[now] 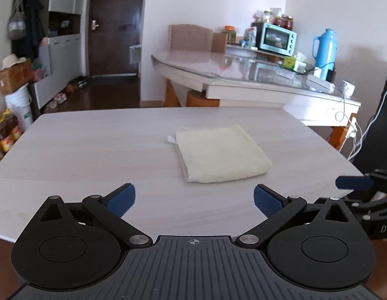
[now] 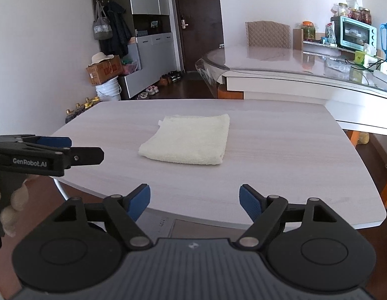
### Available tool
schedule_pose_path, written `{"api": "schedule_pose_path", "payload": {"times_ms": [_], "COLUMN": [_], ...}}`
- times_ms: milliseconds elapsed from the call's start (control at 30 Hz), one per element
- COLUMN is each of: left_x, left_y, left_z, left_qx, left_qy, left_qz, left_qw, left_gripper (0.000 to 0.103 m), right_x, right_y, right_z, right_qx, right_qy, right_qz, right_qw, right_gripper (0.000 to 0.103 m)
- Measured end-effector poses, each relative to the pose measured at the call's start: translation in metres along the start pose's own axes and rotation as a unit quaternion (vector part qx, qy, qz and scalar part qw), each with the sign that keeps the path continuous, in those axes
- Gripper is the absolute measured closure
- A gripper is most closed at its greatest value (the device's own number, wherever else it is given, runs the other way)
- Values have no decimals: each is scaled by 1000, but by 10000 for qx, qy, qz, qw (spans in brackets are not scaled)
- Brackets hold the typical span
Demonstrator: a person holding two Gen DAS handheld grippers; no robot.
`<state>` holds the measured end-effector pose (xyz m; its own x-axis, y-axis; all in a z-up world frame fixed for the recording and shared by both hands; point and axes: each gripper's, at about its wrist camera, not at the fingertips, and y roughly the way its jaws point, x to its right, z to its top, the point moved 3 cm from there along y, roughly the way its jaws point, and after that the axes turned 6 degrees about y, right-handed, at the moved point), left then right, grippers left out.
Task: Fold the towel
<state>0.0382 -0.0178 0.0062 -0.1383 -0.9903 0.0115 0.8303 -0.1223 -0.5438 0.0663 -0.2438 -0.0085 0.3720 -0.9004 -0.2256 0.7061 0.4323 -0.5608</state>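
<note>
A pale yellow towel [image 1: 219, 153] lies folded into a thick rectangle on the light wood-grain table [image 1: 93, 145], with a small white tag at its far left corner. It also shows in the right wrist view [image 2: 189, 140]. My left gripper [image 1: 194, 201] is open and empty, held back from the towel over the table's near part. My right gripper [image 2: 194, 200] is open and empty near the table's front edge. The left gripper shows from the side at the left of the right wrist view [image 2: 76, 150]. The right gripper's fingers [image 1: 353, 182] show at the right edge of the left wrist view.
A larger glass-topped table [image 1: 243, 75] stands behind, with a teal toaster oven [image 1: 277, 38], a blue thermos [image 1: 324, 50], a tissue box and cables. A dark door, a coat rack with cabinets, a cardboard box [image 2: 103, 71], a white bucket and shoes are at the far left.
</note>
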Motion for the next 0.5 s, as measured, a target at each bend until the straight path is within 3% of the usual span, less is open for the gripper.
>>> {"api": "schedule_pose_path", "payload": {"times_ms": [500], "left_x": [6], "left_y": [5], "left_z": [-5], "left_qx": [-78], "left_qy": [66], "left_qz": [125], "left_qw": [9999], "left_gripper": [0], "right_x": [-7], "right_y": [-2], "right_z": [0], "right_qx": [69], "right_qy": [-106], "right_qz": [-151], "right_qw": [9998], "right_gripper": [20]}}
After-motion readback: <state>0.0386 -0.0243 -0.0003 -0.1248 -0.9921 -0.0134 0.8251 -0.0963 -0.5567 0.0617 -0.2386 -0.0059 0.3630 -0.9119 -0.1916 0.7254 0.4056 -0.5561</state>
